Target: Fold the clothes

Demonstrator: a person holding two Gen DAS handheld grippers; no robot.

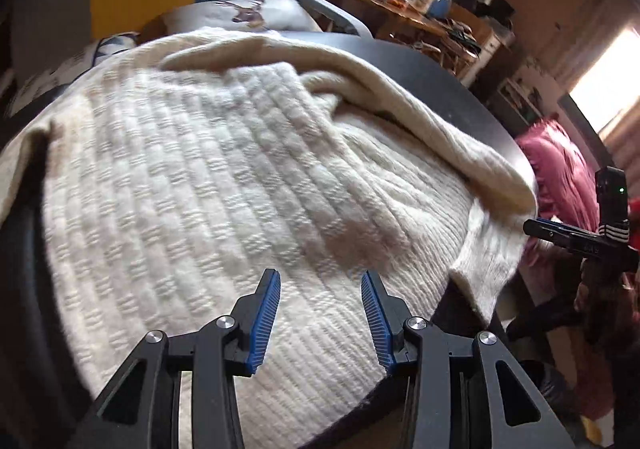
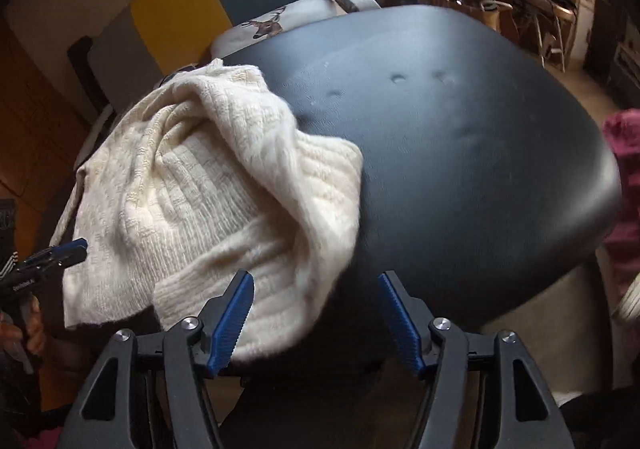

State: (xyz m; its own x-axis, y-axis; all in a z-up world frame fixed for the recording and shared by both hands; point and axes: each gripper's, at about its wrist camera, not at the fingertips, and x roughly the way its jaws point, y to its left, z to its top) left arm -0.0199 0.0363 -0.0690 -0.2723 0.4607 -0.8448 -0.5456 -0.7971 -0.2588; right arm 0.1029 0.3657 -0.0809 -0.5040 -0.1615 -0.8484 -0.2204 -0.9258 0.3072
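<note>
Black padded leather, dimpled with buttons, fills the middle of a cluttered room, and on this cushioned black seat [image 2: 460,137] lies a cream ribbed knit sweater [image 2: 200,185], bunched over its left edge and near-left corner, with the right half of the seat bare. From the left wrist view the knit sweater [image 1: 224,177] shows one cuffed sleeve [image 1: 484,249] drooping off the near edge. Left gripper [image 1: 320,313] hovers just above the fabric, jaws spread, gripping nothing; right gripper [image 2: 316,317] hangs at the near edge by the sleeve end, jaws also wide, empty. Best play, I'd say: pinch hem and shoulder, drag the garment to the bare centre, flatten it before any fold, and lift that dangling sleeve first so it doesn't drag the knit off.
</note>
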